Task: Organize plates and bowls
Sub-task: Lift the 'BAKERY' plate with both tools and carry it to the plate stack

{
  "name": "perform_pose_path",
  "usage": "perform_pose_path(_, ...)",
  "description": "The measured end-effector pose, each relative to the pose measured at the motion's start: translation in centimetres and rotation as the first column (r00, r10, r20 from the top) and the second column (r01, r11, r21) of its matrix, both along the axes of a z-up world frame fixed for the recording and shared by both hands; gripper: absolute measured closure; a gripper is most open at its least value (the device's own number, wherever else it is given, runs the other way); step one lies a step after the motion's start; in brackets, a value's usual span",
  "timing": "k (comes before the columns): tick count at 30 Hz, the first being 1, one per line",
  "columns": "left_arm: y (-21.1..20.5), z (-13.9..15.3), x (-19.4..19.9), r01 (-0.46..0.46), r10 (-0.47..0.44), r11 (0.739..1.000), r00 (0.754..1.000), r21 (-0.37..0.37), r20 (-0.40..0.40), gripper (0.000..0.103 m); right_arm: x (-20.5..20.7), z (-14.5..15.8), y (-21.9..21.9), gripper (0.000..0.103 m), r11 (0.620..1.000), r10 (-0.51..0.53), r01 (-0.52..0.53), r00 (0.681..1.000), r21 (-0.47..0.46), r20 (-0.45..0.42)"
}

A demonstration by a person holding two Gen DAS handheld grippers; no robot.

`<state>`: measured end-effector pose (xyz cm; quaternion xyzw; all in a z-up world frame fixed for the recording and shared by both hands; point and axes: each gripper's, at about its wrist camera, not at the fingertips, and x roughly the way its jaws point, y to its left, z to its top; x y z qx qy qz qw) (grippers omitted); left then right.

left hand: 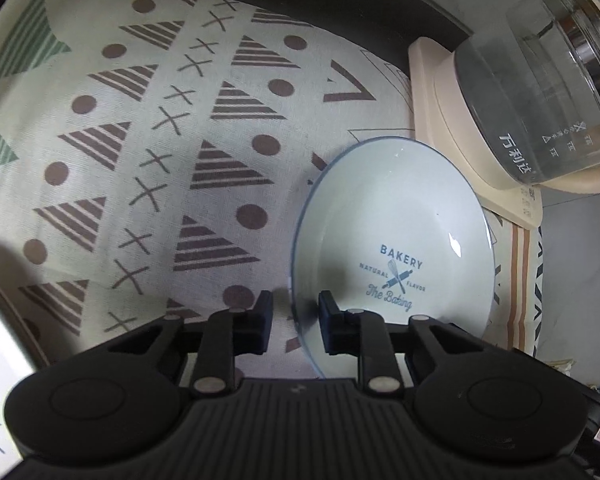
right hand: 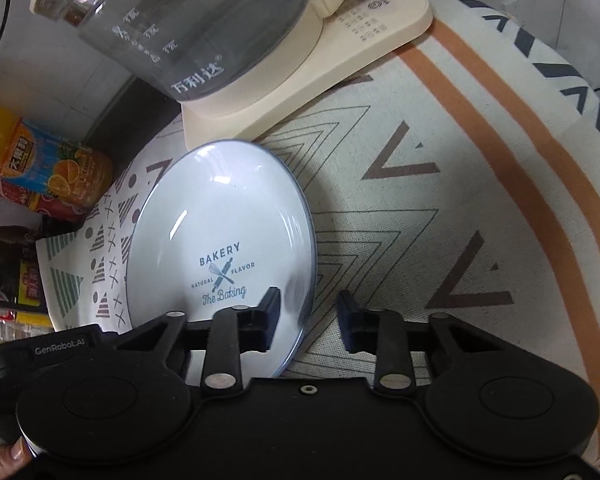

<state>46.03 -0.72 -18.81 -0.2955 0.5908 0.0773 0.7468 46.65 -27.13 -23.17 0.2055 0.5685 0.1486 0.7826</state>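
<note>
The white plate (left hand: 396,236) printed "BAKERY" lies on the patterned cloth (left hand: 148,128), straddled on opposite edges by both tongs. The left tongs (left hand: 295,322) have their two fingers either side of its near-left rim; whether the pads press it cannot be told. The right tongs (right hand: 309,320) likewise bracket the right rim. A glass kettle (right hand: 204,28) stands beyond.

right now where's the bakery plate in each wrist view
Left wrist: the bakery plate is right of centre, its left rim between the left gripper fingers.
Right wrist: the plate is left of centre, its right rim between the right gripper fingers.
Shared landmark: the glass kettle behind it.
</note>
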Motion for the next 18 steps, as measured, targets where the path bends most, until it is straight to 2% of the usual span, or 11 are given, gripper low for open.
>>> perform_pose_path(2,-0.3,0.0,0.2,0.016,-0.016,1.000,1.000,-0.001,0.001,0.088,0.2,-0.1,0.0,0.079,1.000,0.009,-0.009,1.000,0.006,0.000)
perform_pose_path(7,-0.4,0.0,0.3,0.009,-0.009,1.000,1.000,-0.007,0.009,0.090,0.6,-0.3,0.3,0.087,0.999,0.030,-0.030,1.000,0.022,-0.006)
perform_pose_path(14,1.1,1.7,-1.1,-0.013,0.013,1.000,0.997,0.000,0.073,0.092,0.3,0.3,0.1,0.093,0.999,0.029,-0.030,0.999,0.037,0.030)
perform_pose_path(18,2.1,3.1,-2.1,-0.026,0.026,1.000,0.993,0.001,0.118,0.093,0.1,1.4,0.6,0.094,0.997,0.056,-0.060,0.996,0.054,0.070)
